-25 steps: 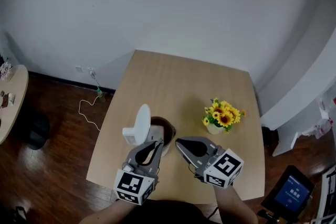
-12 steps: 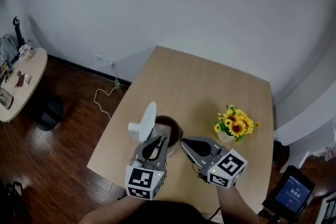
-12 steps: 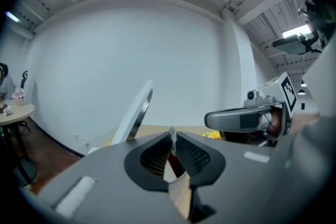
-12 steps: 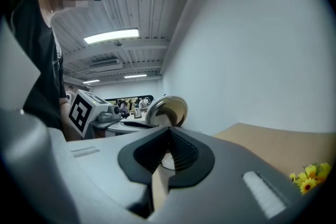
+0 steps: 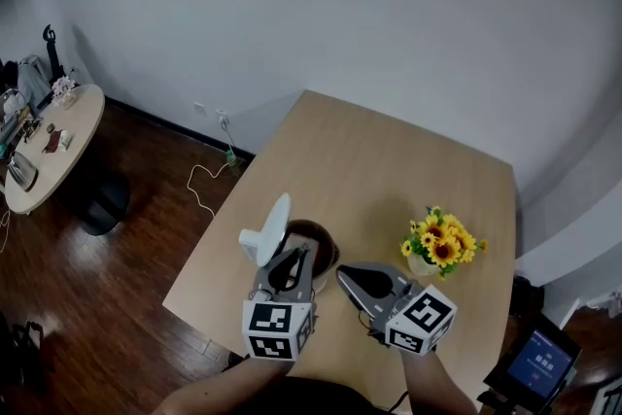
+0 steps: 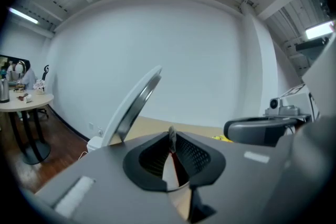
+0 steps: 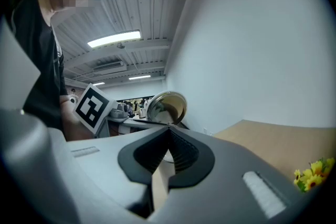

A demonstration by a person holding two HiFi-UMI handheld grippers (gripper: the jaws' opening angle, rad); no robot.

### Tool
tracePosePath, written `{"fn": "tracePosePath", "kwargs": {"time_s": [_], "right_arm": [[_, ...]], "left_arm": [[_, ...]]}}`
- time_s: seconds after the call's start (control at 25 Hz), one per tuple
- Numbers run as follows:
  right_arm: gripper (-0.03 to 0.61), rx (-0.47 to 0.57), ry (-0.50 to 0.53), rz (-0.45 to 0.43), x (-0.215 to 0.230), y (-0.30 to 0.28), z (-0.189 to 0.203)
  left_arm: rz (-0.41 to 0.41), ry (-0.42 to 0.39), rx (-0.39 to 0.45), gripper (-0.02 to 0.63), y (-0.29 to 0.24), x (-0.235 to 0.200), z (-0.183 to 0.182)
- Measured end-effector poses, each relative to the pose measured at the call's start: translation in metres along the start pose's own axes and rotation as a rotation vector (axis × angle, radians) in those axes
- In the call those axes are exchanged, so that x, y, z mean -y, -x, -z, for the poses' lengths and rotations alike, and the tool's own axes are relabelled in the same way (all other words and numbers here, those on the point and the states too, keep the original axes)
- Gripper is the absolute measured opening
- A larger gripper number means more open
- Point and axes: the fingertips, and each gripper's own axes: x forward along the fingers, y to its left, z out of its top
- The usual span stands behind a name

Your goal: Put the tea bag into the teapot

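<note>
The teapot (image 5: 319,236), a dark round pot with its white lid (image 5: 269,230) flipped up, stands near the front left of the wooden table (image 5: 389,165). My left gripper (image 5: 296,254) reaches over the pot's near rim. In the left gripper view its jaws (image 6: 171,137) are shut on a small grey scrap with a red thread, seemingly the tea bag's tag (image 6: 171,134); the bag itself is hidden. The raised lid (image 6: 134,105) stands just left of the tips. My right gripper (image 5: 342,271) hovers right of the pot, shut (image 7: 169,129) with nothing in it.
A small pot of yellow sunflowers (image 5: 439,248) stands on the table right of the teapot. Off the table lie a round side table (image 5: 49,146) with clutter at far left, a cable (image 5: 209,185) on the wooden floor, and a blue-screened device (image 5: 539,366) at lower right.
The head view has shifted, so the table sits further right and lower in the picture. My left gripper's tips have edged forward over the teapot's rim. The right gripper stays beside the pot.
</note>
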Motion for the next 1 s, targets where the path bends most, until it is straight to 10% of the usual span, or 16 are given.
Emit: {"fn": "tracePosePath", "kwargs": {"time_s": [0.56, 1.0], "right_arm": [[0.003, 0.030, 0.005, -0.003, 0.011, 0.013, 0.000], [0.003, 0.024, -0.001, 0.013, 0.015, 0.012, 0.001]], "left_arm": [[-0.110, 0.097, -0.049, 0.081, -0.009, -0.015, 0.010], [-0.016, 0.063, -0.061, 0.081, -0.003, -0.005, 0.017]]}}
